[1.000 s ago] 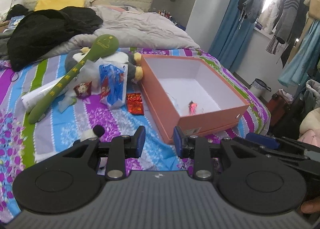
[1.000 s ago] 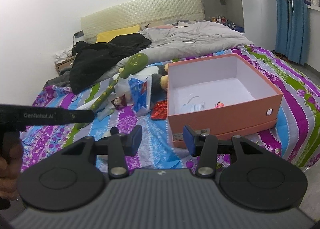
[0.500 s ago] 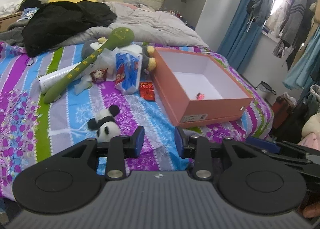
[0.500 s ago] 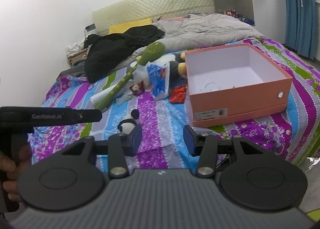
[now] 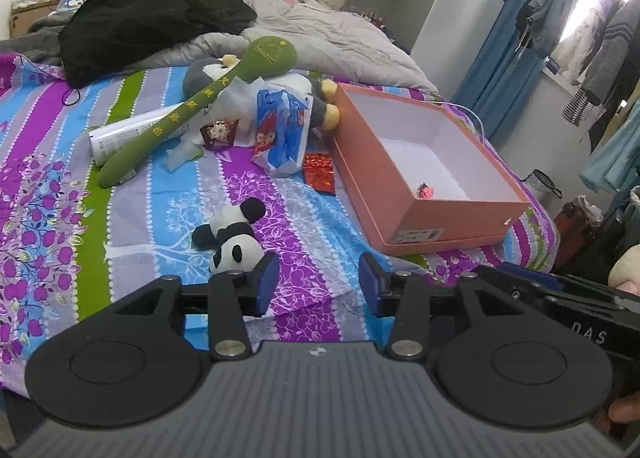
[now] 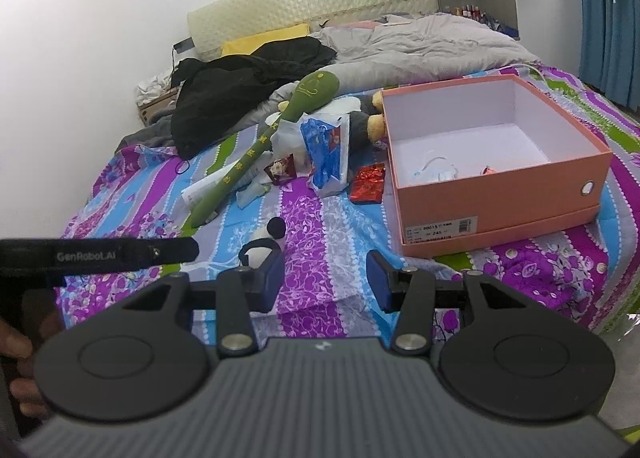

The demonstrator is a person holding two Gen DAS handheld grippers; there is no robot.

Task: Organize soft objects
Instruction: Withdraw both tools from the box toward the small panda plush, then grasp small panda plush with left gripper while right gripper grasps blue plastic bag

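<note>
A bed covered in a purple, blue and green striped floral sheet (image 5: 168, 194) fills both views, with a crumpled grey duvet (image 5: 320, 38) and a heap of black clothing (image 5: 140, 18) near the headboard. On the sheet sits a large open salmon-orange cardboard box with a white interior (image 5: 400, 194) (image 6: 500, 194). Inside it, on the white floor, lie a small pink-red item (image 5: 425, 191) and, in the right wrist view, a pale bluish tangle (image 6: 434, 172) by the near wall; what either is cannot be told. Beside the box's far corner lies a grey and white plush toy with yellow feet (image 5: 316, 98), partly under a long green stuffed spoon-shaped toy with yellow characters (image 5: 208, 98) (image 6: 280, 130). A blue and white crinkled plastic bag (image 5: 280, 130) rests against the plush, and a red foil packet (image 5: 319, 172) lies just beside the box's wall. A small black-and-white panda plush (image 5: 232, 238) (image 6: 264, 242) lies on the sheet, just ahead of each gripper's left finger. The left gripper (image 5: 318, 284) and right gripper (image 6: 326, 284) both hover with jaws spread wide, holding nothing.
</note>
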